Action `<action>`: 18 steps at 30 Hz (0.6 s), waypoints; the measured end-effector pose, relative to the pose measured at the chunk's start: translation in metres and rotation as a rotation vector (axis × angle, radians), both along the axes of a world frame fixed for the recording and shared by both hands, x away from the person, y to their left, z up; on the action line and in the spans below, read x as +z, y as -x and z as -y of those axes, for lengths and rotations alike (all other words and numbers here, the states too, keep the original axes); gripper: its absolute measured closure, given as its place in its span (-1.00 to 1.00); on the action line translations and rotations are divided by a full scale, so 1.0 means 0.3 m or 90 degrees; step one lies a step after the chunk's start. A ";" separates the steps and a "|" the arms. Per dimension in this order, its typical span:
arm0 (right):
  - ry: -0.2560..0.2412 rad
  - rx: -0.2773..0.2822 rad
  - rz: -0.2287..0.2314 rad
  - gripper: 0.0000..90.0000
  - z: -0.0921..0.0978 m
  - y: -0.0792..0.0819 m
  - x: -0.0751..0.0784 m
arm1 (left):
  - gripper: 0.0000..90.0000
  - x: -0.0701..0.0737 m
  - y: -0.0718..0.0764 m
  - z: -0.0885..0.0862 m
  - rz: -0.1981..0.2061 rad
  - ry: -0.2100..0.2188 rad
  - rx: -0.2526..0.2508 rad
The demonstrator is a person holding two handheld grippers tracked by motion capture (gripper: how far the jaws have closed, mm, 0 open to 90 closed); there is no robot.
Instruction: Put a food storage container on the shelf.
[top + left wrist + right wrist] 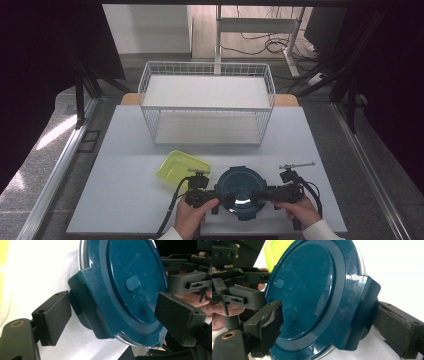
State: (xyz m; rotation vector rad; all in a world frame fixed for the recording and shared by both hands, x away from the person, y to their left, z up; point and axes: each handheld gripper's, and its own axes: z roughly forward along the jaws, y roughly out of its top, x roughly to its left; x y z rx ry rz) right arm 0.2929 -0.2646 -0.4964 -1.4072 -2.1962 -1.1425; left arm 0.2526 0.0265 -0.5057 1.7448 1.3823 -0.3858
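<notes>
we are gripping round dark-teal plastic lidded container [239,192] between left gripper [218,198] and right gripper [259,196], jaws straddling its latches; next, likely lifting evenly.

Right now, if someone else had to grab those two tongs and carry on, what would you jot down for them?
Left tongs: jaws astride the left latch of the round teal container, one above the lid, one below.
Right tongs: same on the right latch.
Whether either grips is unclear.
Container sits at the table's near edge, lid on; yellow lid beside it; wire basket behind.
Left to do: likely work the latches.
</notes>
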 end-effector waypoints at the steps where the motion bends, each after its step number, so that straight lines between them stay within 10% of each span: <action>1: -0.001 0.000 -0.002 -0.74 -0.002 0.000 -0.001 | -0.69 0.000 0.001 0.002 0.000 -0.001 0.000; 18: -0.006 -0.005 0.006 -0.46 0.011 0.008 0.008 | -0.52 0.009 0.018 0.010 0.007 -0.024 0.010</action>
